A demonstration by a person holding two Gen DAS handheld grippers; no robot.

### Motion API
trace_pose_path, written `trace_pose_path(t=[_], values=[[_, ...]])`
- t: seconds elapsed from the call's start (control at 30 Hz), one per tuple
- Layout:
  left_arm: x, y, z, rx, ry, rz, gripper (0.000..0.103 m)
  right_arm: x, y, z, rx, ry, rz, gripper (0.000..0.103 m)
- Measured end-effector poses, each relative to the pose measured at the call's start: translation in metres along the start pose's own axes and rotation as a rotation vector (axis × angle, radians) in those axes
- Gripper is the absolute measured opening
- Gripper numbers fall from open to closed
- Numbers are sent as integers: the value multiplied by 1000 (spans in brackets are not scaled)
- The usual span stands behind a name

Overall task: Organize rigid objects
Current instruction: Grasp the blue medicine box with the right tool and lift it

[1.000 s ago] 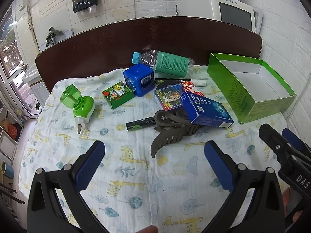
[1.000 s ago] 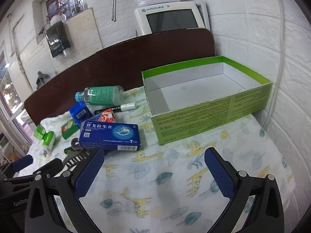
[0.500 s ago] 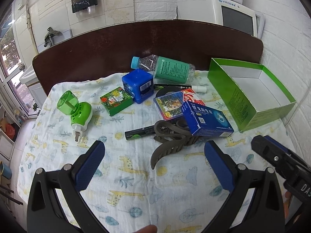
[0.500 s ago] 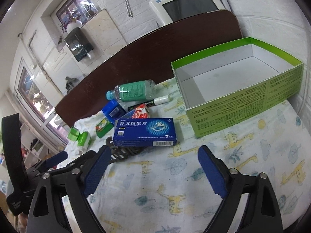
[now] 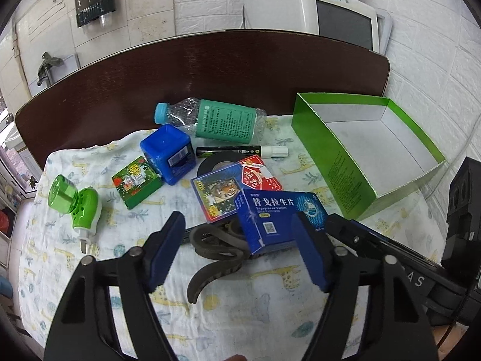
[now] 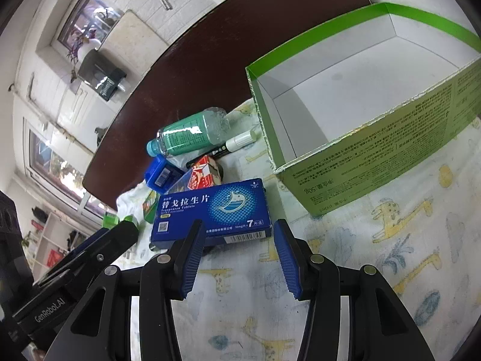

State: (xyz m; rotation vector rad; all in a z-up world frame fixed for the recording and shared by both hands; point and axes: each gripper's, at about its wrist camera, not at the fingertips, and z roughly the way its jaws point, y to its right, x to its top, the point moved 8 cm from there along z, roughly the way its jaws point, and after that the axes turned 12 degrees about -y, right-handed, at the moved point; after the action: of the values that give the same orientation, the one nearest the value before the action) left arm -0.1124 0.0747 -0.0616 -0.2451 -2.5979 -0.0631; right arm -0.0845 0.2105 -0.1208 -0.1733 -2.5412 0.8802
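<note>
A blue medicine box [image 5: 279, 216] lies on top of a brown hair claw clip [image 5: 216, 246] in the middle of the giraffe-print cloth. My left gripper [image 5: 237, 225] hovers over them with its jaws closing; the clip and the box's near corner sit between the pads, which do not press on either. My right gripper [image 6: 239, 225] comes at the blue medicine box [image 6: 210, 210] from the other side, jaws closing, tips just short of its near edge and nothing held. The empty green carton [image 5: 330, 162] [image 6: 390, 156] stands open to the right.
Behind the blue box lie card packs [image 5: 219, 195], a black tape roll [image 5: 215, 165], a marker [image 5: 240, 150], a green-labelled bottle [image 5: 222, 120], a blue cube [image 5: 168, 153], a small green box [image 5: 135, 182] and a green plug-in device [image 5: 78, 207]. A dark headboard [image 5: 210, 66] borders the far side.
Both grippers have moved in toward the blue medicine box and their jaws have narrowed. The right gripper has also dipped and rolled, tilting its view.
</note>
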Motion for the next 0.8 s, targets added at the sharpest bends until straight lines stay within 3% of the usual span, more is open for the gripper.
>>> trace_pose_path(t=[0.2,0.37,0.43,0.6,0.8], values=[[4,9,22,-11,-75,25,48,14,9,8,-10,6,37,50],[5,11,32,-25,-107,46,45,17,16,22,14,-42,69,50],[5,13,35,-54,-116,46,38,19,16,27,27,-47,62,50],[1,14,30,-61,-102,66,36,16,8,31,15,-74,8,43],[-11,10,13,-47,-69,79,36,8,-7,16,1,-61,-68,43]])
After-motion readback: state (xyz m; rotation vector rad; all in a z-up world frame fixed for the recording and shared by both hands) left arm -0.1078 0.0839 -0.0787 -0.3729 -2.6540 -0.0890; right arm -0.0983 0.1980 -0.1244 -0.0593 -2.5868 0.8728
